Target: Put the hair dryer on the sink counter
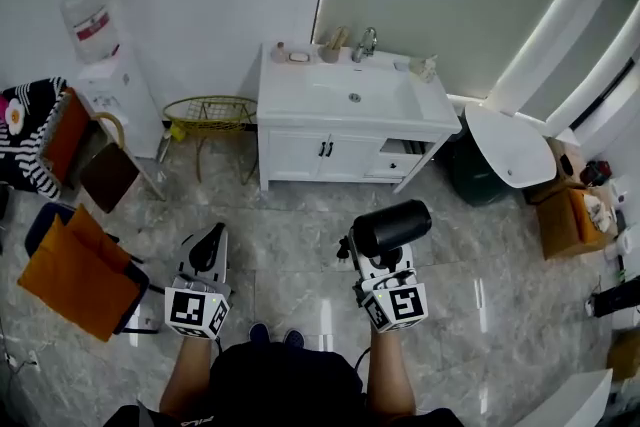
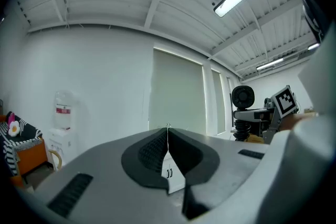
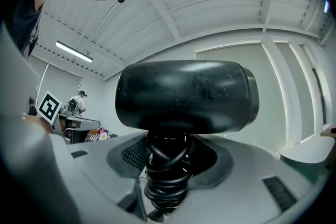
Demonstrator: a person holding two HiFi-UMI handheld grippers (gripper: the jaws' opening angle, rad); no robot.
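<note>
The right gripper (image 1: 372, 265) clamps its fingers on the cord-wrapped handle of the dryer (image 1: 392, 225), well apart from the table (image 1: 290, 97). Expect a rigid, top-heavy load with a slippery barrel; keep hold of the handle. The left gripper (image 1: 208, 253) fingers are closed, empty

Sink tabletop (image 1: 290, 95) stands against the far wall; wire basket (image 1: 210, 112) left of it, water dispenser (image 1: 105, 65) further left; hair dryer (image 1: 392, 225) in the right tongs (image 1: 375, 257), well before it.

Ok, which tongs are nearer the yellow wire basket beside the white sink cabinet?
Left. The left tongs sit almost straight below the yellow wire basket in the head view; the right tongs, holding the black hair dryer, are off to its lower right, farther away.
</note>
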